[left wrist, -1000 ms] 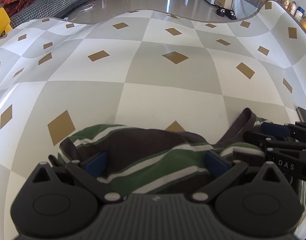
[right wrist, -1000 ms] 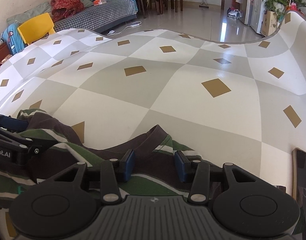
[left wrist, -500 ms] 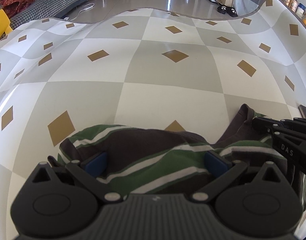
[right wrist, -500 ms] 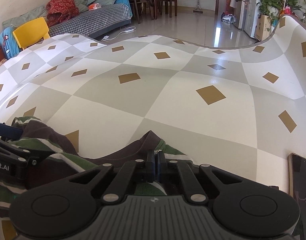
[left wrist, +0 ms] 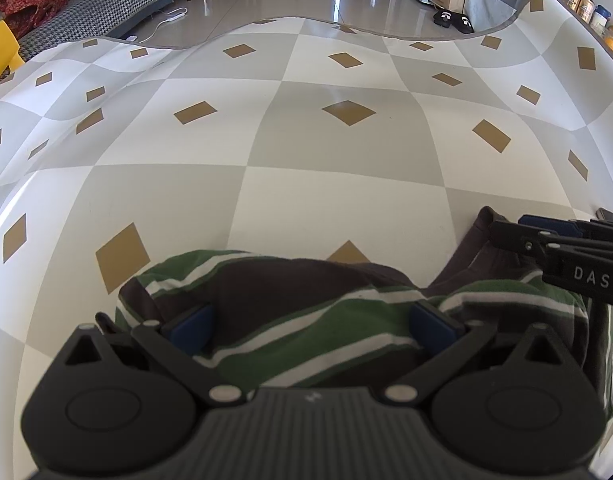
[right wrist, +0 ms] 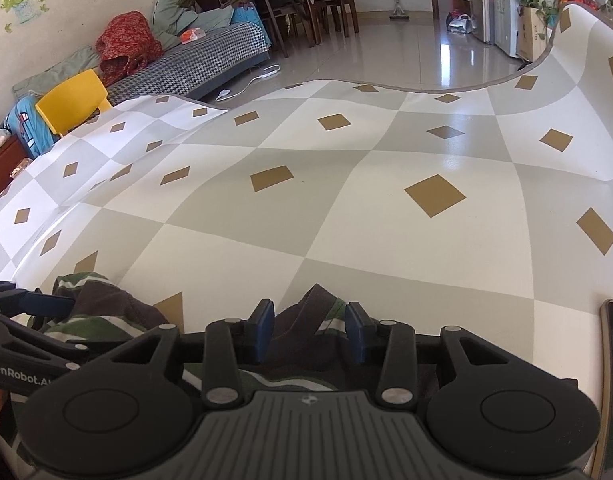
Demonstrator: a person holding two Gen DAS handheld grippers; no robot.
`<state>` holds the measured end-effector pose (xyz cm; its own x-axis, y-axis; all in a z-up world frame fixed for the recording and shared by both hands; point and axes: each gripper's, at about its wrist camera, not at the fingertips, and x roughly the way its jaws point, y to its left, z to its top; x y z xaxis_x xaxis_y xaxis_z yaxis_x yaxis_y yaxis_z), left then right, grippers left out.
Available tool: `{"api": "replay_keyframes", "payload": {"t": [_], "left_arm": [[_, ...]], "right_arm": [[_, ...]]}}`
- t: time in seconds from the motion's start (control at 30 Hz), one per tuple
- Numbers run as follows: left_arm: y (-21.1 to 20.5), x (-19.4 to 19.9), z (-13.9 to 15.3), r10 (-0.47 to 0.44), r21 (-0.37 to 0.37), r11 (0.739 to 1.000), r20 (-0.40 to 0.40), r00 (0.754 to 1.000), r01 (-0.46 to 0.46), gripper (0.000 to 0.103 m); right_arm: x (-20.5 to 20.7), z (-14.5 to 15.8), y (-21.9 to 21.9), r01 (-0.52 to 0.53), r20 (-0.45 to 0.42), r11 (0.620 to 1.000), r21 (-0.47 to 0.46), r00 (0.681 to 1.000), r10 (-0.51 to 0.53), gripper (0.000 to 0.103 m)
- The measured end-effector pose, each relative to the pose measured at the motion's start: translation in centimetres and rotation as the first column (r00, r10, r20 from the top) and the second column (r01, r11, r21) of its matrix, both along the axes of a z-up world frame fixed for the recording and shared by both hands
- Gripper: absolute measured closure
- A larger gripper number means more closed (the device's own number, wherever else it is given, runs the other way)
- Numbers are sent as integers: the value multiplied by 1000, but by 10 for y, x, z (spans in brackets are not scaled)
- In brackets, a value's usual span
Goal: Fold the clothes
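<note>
The left gripper (left wrist: 312, 326) has its blue-padded fingers spread wide over a hump of the striped shirt (left wrist: 306, 320), while the right gripper (right wrist: 309, 330) holds its fingers parted around the shirt's dark collar edge (right wrist: 315, 312) with a gap showing on both sides, so neither is pinching cloth. The step looks like taking hold of the garment; whether to open it out or make a further fold cannot be settled, and either way each pair of fingers must close on a clean edge. The shirt, green, brown and white in bands, lies rumpled at the near edge of the checked counter (left wrist: 338, 184).
</note>
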<state>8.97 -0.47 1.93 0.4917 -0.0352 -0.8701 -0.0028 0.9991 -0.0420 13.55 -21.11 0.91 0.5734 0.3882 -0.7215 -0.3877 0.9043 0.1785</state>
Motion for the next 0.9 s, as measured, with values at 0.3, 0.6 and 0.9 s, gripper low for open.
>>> {"api": "replay_keyframes", "payload": {"t": [0.3,0.6,0.9], "left_arm": [[0,-1,-1,-4,0,1000,1,1000,4,0],[-1,-1,0,-6,2,1000,1,1000,6,0],[-1,-2,1,-7,1,1000,0,1000,7,0]], "right_arm": [[-8,-13,15,-62,44,987,-151,997,70,59],[-10,-14,16,-70,60,986,-150,995,80,83],[-8,-9,14,-44,51,990,-131,997,51,95]]}}
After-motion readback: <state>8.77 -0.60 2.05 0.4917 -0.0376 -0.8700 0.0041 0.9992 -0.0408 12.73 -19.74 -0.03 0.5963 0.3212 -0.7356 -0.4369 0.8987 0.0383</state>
